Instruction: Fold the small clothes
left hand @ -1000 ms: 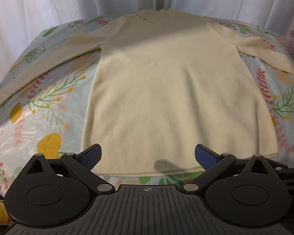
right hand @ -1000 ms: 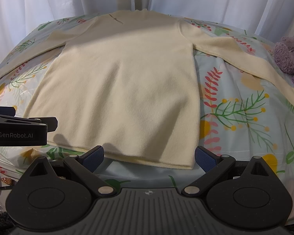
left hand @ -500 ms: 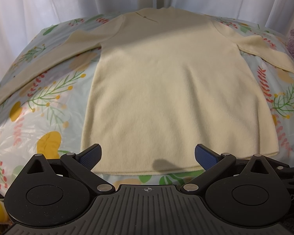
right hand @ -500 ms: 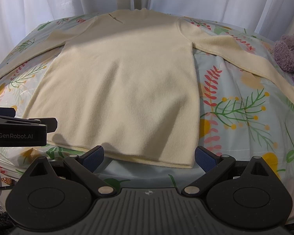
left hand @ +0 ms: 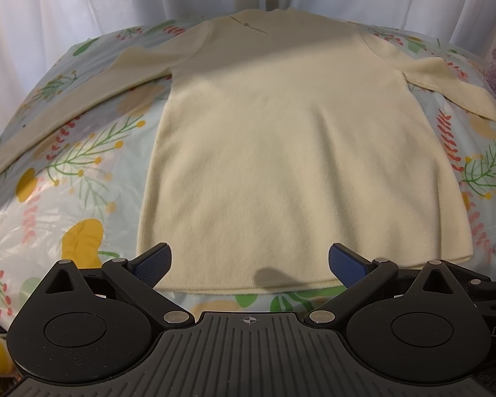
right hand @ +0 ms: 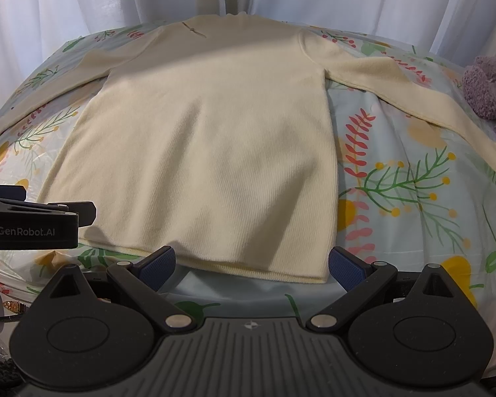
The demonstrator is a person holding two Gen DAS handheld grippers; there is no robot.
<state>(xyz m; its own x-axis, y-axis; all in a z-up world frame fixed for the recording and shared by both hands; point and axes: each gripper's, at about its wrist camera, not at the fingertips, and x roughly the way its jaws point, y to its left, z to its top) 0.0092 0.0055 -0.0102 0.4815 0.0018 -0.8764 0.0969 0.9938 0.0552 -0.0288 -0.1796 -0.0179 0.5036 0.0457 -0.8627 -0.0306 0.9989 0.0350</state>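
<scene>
Sweater lies flat ahead of both wide-apart, empty grippers: left gripper, right gripper. Pinching only the top layer could bunch the hem.

The cream sweater is a soft, matt, finely ribbed knit, lying on a smooth floral cloth with a faint sheen. Beside the sweater's right sleeve sits a fuzzy purple plush. Each tool is matt black plastic with textured blue pads and shiny metal pivot pins.

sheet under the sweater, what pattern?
Pale blue sheet printed with green sprigs, red fronds and yellow blobs; clearest in the right wrist view, beside the cream sweater.
</scene>
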